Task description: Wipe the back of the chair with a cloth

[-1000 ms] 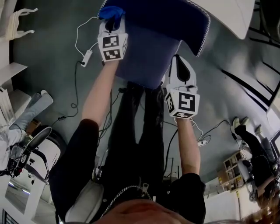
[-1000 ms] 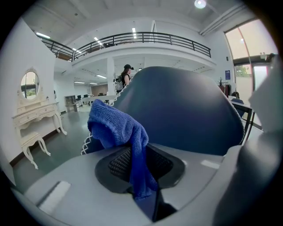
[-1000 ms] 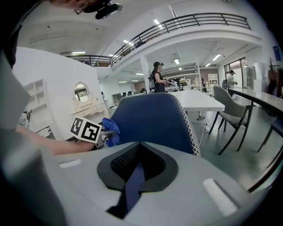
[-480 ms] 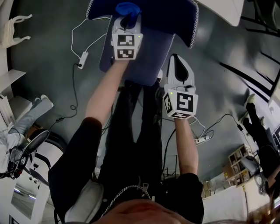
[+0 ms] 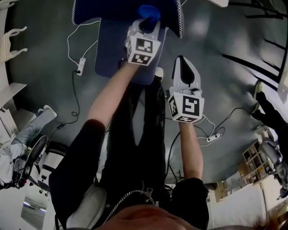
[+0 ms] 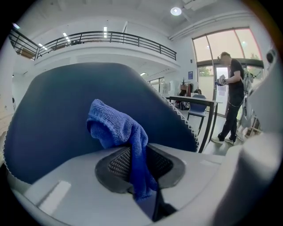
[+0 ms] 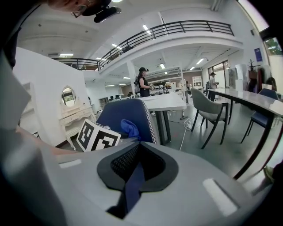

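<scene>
Grey flooring (image 5: 40, 54), strewn with cables and a white power strip (image 5: 81, 66), is seen beneath the blue chair (image 5: 110, 49) at the upper centre of the head view. The blue cloth (image 5: 148, 11) is clenched in the left tongs (image 5: 145, 24) and held at the chair's upper back. The right tongs (image 5: 182, 65) are closed on nothing, near the chair's right edge. A railed balcony (image 6: 106, 37), a white table (image 7: 166, 102) and a grey chair (image 7: 208, 108) are shown in the gripper views.
</scene>
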A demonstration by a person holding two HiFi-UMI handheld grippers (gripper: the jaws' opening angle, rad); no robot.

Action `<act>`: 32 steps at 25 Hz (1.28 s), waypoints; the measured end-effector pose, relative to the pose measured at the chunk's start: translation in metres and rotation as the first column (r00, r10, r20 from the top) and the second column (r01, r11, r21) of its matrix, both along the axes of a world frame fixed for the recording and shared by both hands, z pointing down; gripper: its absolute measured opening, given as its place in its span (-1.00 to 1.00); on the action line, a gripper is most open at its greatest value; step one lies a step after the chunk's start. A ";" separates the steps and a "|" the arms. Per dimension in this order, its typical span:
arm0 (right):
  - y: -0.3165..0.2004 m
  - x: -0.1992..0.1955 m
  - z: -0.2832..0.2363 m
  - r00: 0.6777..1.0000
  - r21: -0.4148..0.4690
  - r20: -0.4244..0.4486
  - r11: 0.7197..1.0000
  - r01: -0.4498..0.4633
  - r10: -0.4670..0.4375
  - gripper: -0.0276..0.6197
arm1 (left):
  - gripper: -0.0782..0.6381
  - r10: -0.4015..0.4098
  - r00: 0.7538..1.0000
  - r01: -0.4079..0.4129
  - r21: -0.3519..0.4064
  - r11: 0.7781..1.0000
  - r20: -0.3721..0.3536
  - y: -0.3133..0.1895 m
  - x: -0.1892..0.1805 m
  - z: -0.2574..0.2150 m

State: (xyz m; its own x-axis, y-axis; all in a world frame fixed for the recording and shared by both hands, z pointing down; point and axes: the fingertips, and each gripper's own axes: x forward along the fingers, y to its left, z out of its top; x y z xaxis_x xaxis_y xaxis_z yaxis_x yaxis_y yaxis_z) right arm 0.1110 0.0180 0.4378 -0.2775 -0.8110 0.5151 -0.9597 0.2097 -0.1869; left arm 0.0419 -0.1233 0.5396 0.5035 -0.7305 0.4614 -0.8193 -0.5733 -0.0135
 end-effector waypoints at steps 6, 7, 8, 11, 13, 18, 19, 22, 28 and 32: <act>0.010 0.023 0.004 0.999 0.000 0.000 0.999 -0.043 0.043 -0.91 | -0.55 0.035 0.999 -0.035 -0.023 0.999 -0.014 0.012 0.024 -0.001; 0.011 0.024 0.004 0.999 -0.001 0.001 0.999 -0.047 0.047 -0.91 | -0.55 0.054 0.998 -0.055 -0.023 0.998 -0.016 0.017 0.031 0.001; 0.013 0.025 0.004 0.999 -0.001 0.002 0.999 -0.049 0.049 -0.91 | -0.55 0.072 0.997 -0.073 -0.022 0.997 -0.019 0.023 0.038 0.002; 0.017 0.028 0.005 0.999 -0.003 0.002 0.999 -0.049 0.049 -0.91 | -0.55 0.110 0.993 -0.111 -0.032 0.993 -0.031 0.039 0.057 0.003; 0.019 0.029 0.006 0.999 -0.005 -0.001 0.999 -0.050 0.050 -0.91 | -0.55 0.125 0.991 -0.128 -0.049 0.991 -0.049 0.046 0.063 0.003; 0.014 0.027 0.006 0.999 -0.009 0.002 0.999 -0.044 0.044 -0.91 | -0.55 0.171 0.983 -0.175 -0.052 0.983 -0.060 0.059 0.062 -0.004; 0.012 0.025 0.005 0.999 -0.009 0.003 0.999 -0.038 0.038 -0.91 | -0.55 0.176 0.983 -0.179 -0.047 0.983 -0.057 0.061 0.060 -0.007; 0.005 0.014 0.001 1.000 -0.003 0.006 1.000 -0.007 0.007 -0.91 | -0.55 0.161 0.986 -0.163 -0.037 0.986 -0.052 0.064 0.046 -0.016; -0.009 -0.023 -0.001 0.997 -0.005 0.019 0.997 0.075 -0.075 -0.91 | -0.55 0.017 0.999 -0.018 -0.042 0.999 -0.029 0.047 -0.031 -0.023; -0.021 -0.056 0.000 0.990 -0.005 0.030 0.990 0.140 -0.140 -0.91 | -0.55 -0.126 0.992 0.126 -0.047 0.991 0.006 0.032 -0.108 -0.016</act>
State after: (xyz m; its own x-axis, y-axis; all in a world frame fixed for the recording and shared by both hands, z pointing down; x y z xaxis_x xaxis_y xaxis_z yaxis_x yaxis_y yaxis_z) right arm 0.0545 -0.0031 0.4381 -0.4032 -0.7593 0.5108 -0.9151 0.3399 -0.2171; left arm -0.0659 -0.0916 0.5232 0.4073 -0.7654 0.4982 -0.8850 -0.4656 0.0082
